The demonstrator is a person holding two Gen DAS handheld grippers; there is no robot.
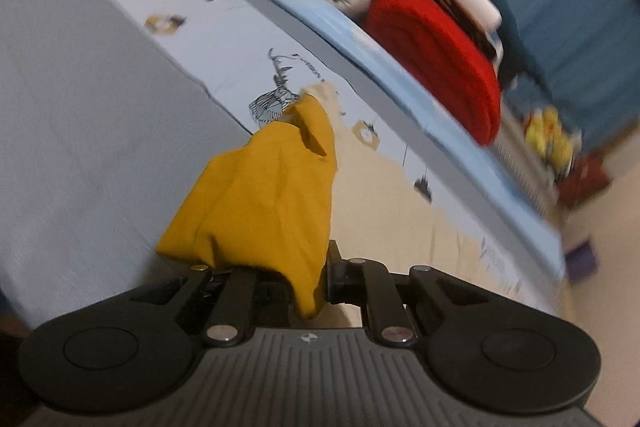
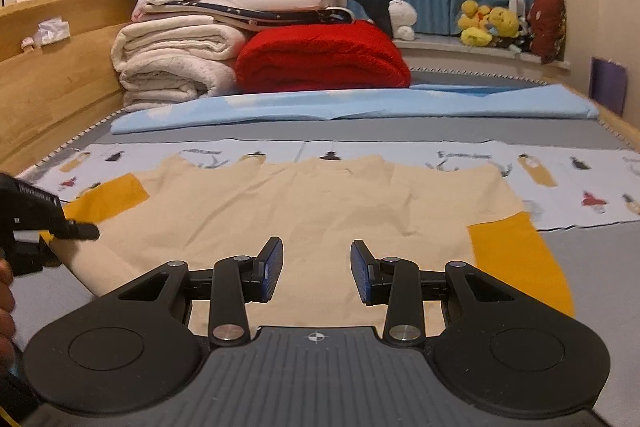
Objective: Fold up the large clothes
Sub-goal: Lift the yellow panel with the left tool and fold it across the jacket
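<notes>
One yellow sleeve [image 1: 260, 195] seemingly pinched in left hand-held gripper [image 1: 288, 275].

Shirt [image 2: 320, 211]: matt woven cloth, cream body, mustard sleeve [image 1: 264, 195], lightly creased. Right gripper [image 2: 316, 273]: matt black plastic, ribbed grey base, shiny metal pivot pins, blue textured pads [image 2: 273, 267]. Red blanket [image 2: 324, 55] fuzzy fleece. Headboard [image 2: 56, 67] smooth wood.
</notes>
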